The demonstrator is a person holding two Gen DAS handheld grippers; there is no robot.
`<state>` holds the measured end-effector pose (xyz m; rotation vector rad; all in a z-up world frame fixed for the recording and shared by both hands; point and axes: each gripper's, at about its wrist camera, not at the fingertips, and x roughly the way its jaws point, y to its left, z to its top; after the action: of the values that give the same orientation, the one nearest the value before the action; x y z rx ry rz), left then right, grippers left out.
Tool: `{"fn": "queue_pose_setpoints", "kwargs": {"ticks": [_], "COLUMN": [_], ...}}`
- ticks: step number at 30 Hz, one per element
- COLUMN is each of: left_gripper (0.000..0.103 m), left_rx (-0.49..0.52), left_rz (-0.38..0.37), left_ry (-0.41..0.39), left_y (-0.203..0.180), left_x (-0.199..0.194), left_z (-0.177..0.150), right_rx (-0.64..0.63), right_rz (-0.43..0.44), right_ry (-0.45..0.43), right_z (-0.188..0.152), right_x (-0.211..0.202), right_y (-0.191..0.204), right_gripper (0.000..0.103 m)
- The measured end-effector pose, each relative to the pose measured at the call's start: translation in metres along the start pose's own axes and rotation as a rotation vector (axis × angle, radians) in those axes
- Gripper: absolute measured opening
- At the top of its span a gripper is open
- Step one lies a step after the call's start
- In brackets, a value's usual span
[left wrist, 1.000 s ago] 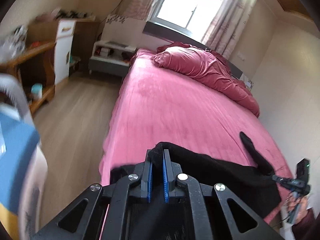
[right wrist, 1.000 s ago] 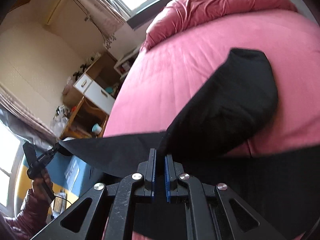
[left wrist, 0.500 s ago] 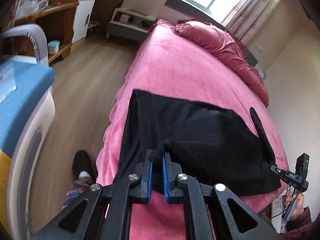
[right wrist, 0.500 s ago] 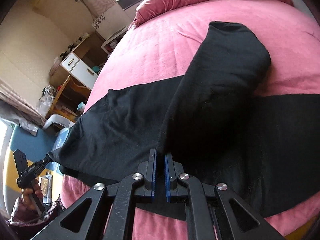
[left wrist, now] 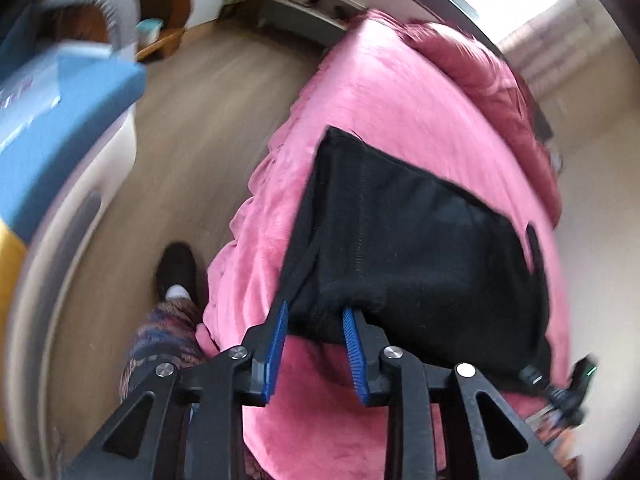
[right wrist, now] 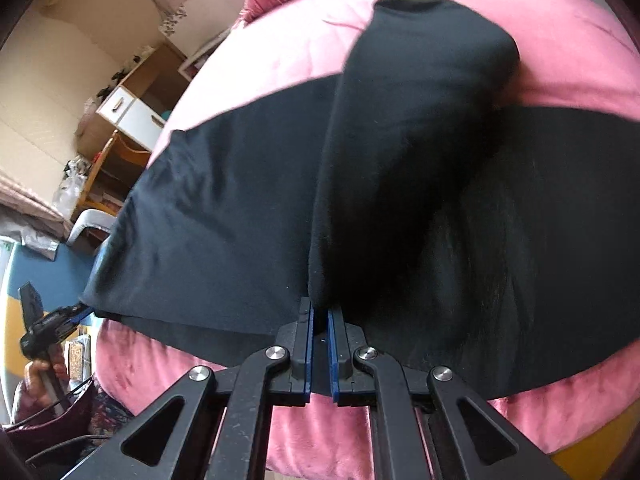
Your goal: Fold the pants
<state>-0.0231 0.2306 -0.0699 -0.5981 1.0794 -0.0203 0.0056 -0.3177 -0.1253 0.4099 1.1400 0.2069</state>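
Black pants (left wrist: 420, 240) lie spread flat across the foot end of a pink bed (left wrist: 380, 92), near the edge by the wooden floor (left wrist: 192, 128). Left wrist view: left gripper (left wrist: 314, 322) has its blue-padded jaws spread wide apart, fabric edge bunched between and just ahead of the pads, nothing clamped. A crumpled pink duvet (left wrist: 492, 76) sits at the far end of the bed; a blue-topped unit (left wrist: 60, 120) stands at left, the person's patterned trouser leg (left wrist: 160, 344) and dark shoe (left wrist: 176, 268) below it. The other gripper shows at the lower right edge, blurred. Right wrist view: right gripper (right wrist: 319, 314) has its jaws pressed nearly together on a fold of the pants (right wrist: 240, 200), which rises from the pads as a raised black ridge running toward the far side of the bed (right wrist: 560, 40). The left gripper (right wrist: 80, 312) is at the pants' left corner, in the person's hand (right wrist: 40, 372); its jaw state can't be read here. White-fronted cabinet (right wrist: 132, 116) behind.
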Motion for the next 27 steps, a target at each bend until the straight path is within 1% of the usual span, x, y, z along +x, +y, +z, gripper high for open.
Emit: {"fn": "queue_pose_setpoints", "kwargs": {"ticks": [5, 7, 9, 14, 16, 17, 19, 21, 22, 24, 25, 26, 27], "left_gripper": [0.031, 0.032, 0.034, 0.038, 0.038, 0.037, 0.033, 0.016, 0.010, 0.008, 0.007, 0.007, 0.007], "left_rx": [-0.204, -0.252, -0.270, -0.258, -0.258, -0.246, -0.221, -0.178, -0.143, -0.115, -0.091, -0.058, -0.039], "left_rz": [-0.107, -0.140, -0.175, -0.182, -0.164, -0.154, -0.130, -0.130, -0.126, -0.154, -0.165, -0.164, -0.152], "left_ry": [-0.032, -0.047, -0.041, 0.002, 0.018, 0.012, -0.015, -0.065, -0.098, -0.133, -0.156, -0.178, -0.182], "left_y": [0.029, 0.033, 0.030, 0.013, 0.008, 0.004, -0.003, -0.011, -0.018, -0.024, -0.027, -0.029, -0.029], "left_x": [-0.026, -0.032, -0.034, -0.020, -0.008, -0.004, 0.001, -0.002, -0.005, -0.012, -0.020, -0.027, -0.030], "left_z": [-0.004, -0.008, -0.009, -0.011, -0.009, -0.007, -0.003, 0.002, 0.006, 0.010, 0.010, 0.009, 0.008], "right_rx": [-0.010, -0.011, -0.004, 0.003, 0.007, 0.008, 0.012, 0.015, 0.013, 0.006, 0.005, -0.001, -0.020], "right_rz": [-0.019, -0.018, -0.018, -0.020, -0.019, -0.019, -0.019, -0.021, -0.024, -0.032, -0.031, -0.027, -0.019], "right_ry": [0.003, 0.003, 0.004, -0.003, -0.006, -0.006, -0.009, -0.009, -0.009, -0.010, -0.012, -0.015, -0.025], "right_z": [0.001, 0.003, 0.003, 0.001, -0.001, -0.001, -0.002, -0.002, -0.002, -0.003, -0.003, -0.003, -0.004], "right_x": [0.005, 0.007, 0.009, 0.007, 0.006, 0.006, 0.006, 0.007, 0.006, 0.006, 0.005, 0.002, -0.003], "right_y": [0.001, 0.004, 0.005, 0.002, 0.001, 0.001, 0.000, 0.000, -0.001, 0.000, 0.001, 0.003, 0.005], "right_gripper": [0.008, 0.010, 0.010, 0.010, 0.010, 0.010, 0.010, 0.010, 0.010, 0.010, 0.008, 0.007, 0.007]}}
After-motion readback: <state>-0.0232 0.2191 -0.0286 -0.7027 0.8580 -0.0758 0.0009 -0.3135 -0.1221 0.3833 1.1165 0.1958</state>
